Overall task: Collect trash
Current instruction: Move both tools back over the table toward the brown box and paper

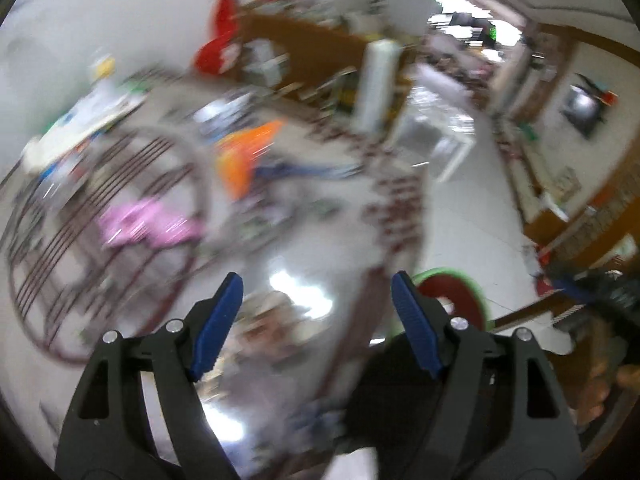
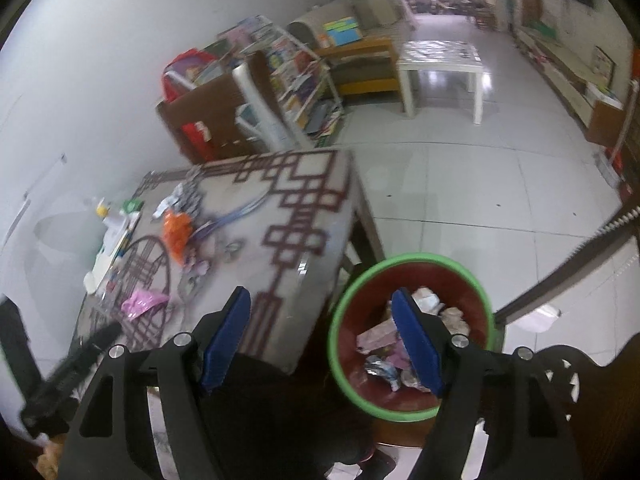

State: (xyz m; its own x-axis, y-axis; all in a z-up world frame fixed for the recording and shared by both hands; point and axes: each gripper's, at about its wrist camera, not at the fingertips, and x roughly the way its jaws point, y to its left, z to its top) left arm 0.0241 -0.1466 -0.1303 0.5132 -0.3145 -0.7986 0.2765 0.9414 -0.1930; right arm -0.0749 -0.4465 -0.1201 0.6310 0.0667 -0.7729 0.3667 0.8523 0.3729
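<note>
White floor tiles and pale walls surround a patterned table [image 2: 304, 216], with a bookshelf [image 2: 296, 80] and a small white side table [image 2: 440, 64] farther back.

Both pairs of tongs are spread wide and hold nothing. The right tongs [image 2: 322, 340] hang over the gap between the table's corner and the green-rimmed bin [image 2: 340, 344], which stands on the floor just beside that corner and already holds crumpled wrappers and paper [image 2: 424, 320]. The left tongs [image 1: 316, 320] point across the tabletop [image 1: 304, 248], and that view is heavily smeared, so little there can be placed exactly.

Trash left to collect lies on the far left part of the table: a pink wrapper [image 2: 142, 302] nearest the person, an orange wrapper [image 2: 176, 232] beyond it, and smaller scraps [image 2: 192, 196] near a blue cord [image 2: 236, 216].

The risks, as a judgement:
- The wrappers look thin and flat; pads closing from above could slide over them or push them off the table edge.
- The orange wrapper lies just beside the cord, so a careless grasp might snag the cord and drag other things along.
- A bottle and papers [image 2: 110, 220] crowd the left edge; a wide sweep could knock them over.
- With the left view this blurred, a fast reach may miss its target.
- A release short of the bin's rim would drop trash on the floor.
</note>
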